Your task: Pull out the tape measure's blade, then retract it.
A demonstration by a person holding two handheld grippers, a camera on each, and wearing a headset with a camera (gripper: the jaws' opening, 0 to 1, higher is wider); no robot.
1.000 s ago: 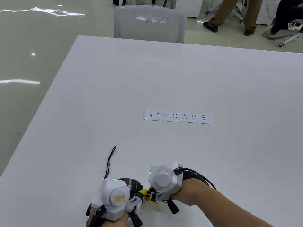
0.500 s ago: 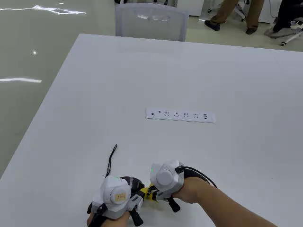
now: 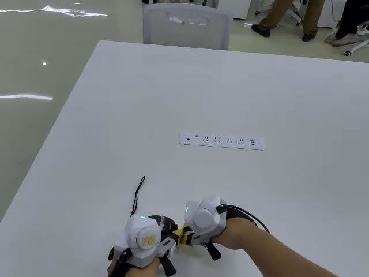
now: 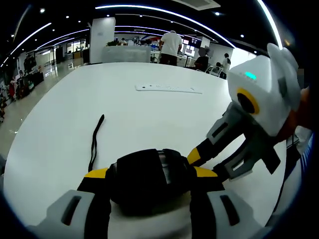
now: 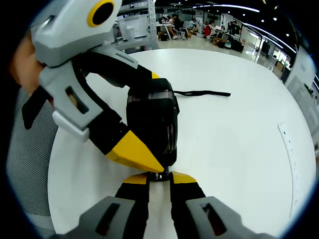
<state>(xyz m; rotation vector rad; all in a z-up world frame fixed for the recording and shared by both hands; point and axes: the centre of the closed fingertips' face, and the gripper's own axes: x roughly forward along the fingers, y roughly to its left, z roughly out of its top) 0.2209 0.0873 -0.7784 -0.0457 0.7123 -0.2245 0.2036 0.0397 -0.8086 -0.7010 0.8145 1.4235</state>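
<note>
A white power strip [image 3: 221,140] lies well apart, at 1 o'clock from the grippers. A grey chair [image 3: 187,26] stands past the white tabletop's [image 3: 259,86] far edge. The black tape measure [image 5: 152,119] sits near the front edge, and its strap [image 3: 137,195] trails toward 11 o'clock. The left gripper [image 4: 149,174] jaws clamp its case. The right gripper [image 5: 159,178] jaws, almost closed, pinch the blade end [image 5: 160,174] at the case's 6 o'clock. The floor beyond is glossy.

Black tape measure [image 5: 152,119], black strap [image 5: 202,93], white table [image 3: 230,92]; left tool [image 4: 149,174], right tool [image 5: 160,178] grey (yellow-black jaws).
</note>
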